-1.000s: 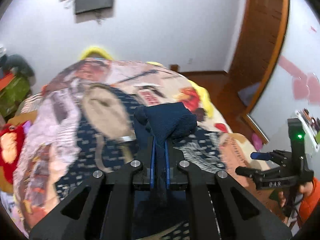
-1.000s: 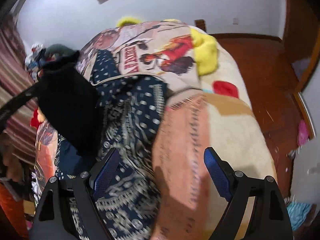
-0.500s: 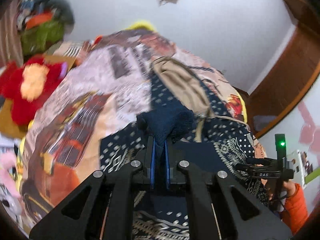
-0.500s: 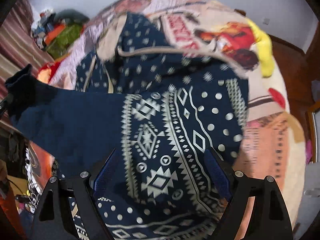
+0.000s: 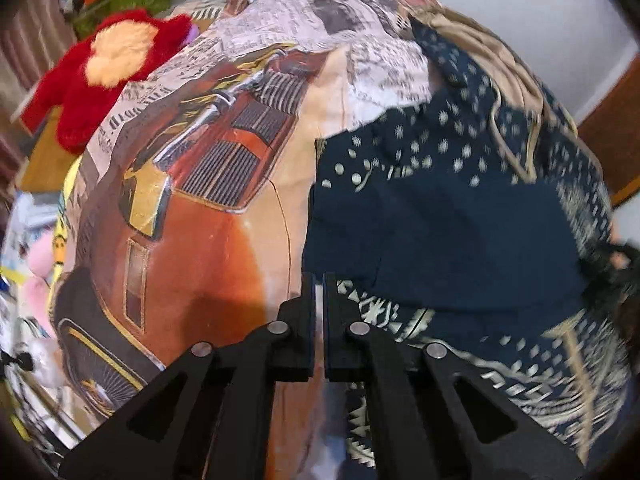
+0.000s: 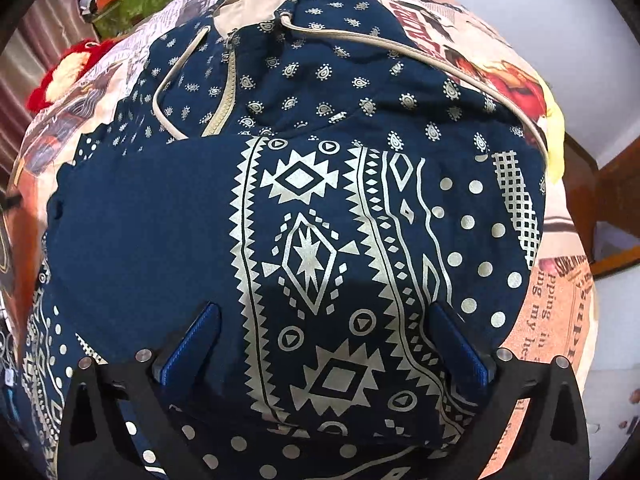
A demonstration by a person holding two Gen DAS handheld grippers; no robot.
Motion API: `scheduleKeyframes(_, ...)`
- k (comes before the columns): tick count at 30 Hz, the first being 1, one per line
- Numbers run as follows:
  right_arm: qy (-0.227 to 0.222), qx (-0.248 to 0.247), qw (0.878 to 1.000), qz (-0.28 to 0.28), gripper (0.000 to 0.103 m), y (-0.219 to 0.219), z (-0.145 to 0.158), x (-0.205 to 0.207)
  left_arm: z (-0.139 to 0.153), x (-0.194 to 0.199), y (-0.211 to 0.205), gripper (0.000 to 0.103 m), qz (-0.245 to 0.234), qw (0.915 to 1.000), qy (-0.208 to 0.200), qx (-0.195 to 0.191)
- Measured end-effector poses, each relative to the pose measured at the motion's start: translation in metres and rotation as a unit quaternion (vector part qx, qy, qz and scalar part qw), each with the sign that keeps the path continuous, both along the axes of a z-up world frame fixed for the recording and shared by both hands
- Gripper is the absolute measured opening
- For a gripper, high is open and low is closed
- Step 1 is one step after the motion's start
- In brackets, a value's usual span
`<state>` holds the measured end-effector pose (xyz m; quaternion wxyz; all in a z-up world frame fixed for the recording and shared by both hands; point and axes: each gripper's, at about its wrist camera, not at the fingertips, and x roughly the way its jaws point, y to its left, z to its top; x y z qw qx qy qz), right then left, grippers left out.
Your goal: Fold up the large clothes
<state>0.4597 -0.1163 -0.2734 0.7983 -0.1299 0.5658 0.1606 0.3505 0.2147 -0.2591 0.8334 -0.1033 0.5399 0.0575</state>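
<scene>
— While the navy hooded garment with cream geometric and paisley print [image 6: 308, 208] is laid out on the bed, where exactly is it seen?

— It is spread flat over the printed bedspread with a vintage orange car and newsprint pattern [image 5: 192, 184], toward the bed's right edge in the left wrist view. A plain navy sleeve [image 6: 144, 216] is folded across the patterned front, and the beige-lined hood [image 6: 256, 4] with its cream drawcord is turned toward the far end of the bed.

— How is the left tool [image 5: 318, 312] held?

— Its fingers are brought nearly together, with only a narrow slit between the blue pads, and nothing is gripped. It is positioned above the garment's left edge [image 5: 316, 200], where cloth meets bedspread.

— And the right tool [image 6: 320, 344]?

— Its jaws are spread wide, with the blue pads [image 6: 192, 340] set well apart over the patterned front; no fabric is clamped.

— Anything beside the bed?

— A red plush toy with an orange face [image 5: 108, 64] is seen past the bed's far left corner.
</scene>
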Motion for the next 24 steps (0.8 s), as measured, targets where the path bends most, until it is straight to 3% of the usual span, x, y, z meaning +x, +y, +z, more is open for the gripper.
scheduleKeyframes(6, 0.017, 0.012, 1.000, -0.006, 0.103, -0.004, 0.012, 0.001, 0.040, 0.011, -0.030, 0.006, -0.053, 0.9965, -0.052, 0.040)
scheduleKeyframes(9, -0.004, 0.032, 0.999, -0.008, 0.103, -0.008, 0.035, 0.006, 0.066, 0.029, -0.042, 0.021, -0.068, 0.9934, -0.082, 0.043)
scheduleKeyframes(11, -0.028, 0.047, 0.998, -0.013, 0.103, -0.012, 0.056, 0.013, 0.081, 0.042, -0.049, 0.037, -0.074, 0.9911, -0.103, 0.041)
scheduleKeyframes(16, -0.086, 0.092, 0.991, -0.038, 0.103, -0.020, 0.112, 0.042, 0.107, 0.084, -0.063, 0.060, -0.083, 0.9860, -0.141, 0.034)
scheduleKeyframes(20, -0.106, 0.125, 0.985, -0.062, 0.103, -0.018, 0.137, 0.082, 0.110, 0.129, -0.067, 0.063, -0.085, 0.9852, -0.145, 0.034)
scheduleKeyframes(24, -0.087, 0.147, 0.981, -0.091, 0.103, -0.012, 0.132, 0.128, 0.095, 0.170, -0.059, 0.064, -0.077, 0.9886, -0.130, 0.004)
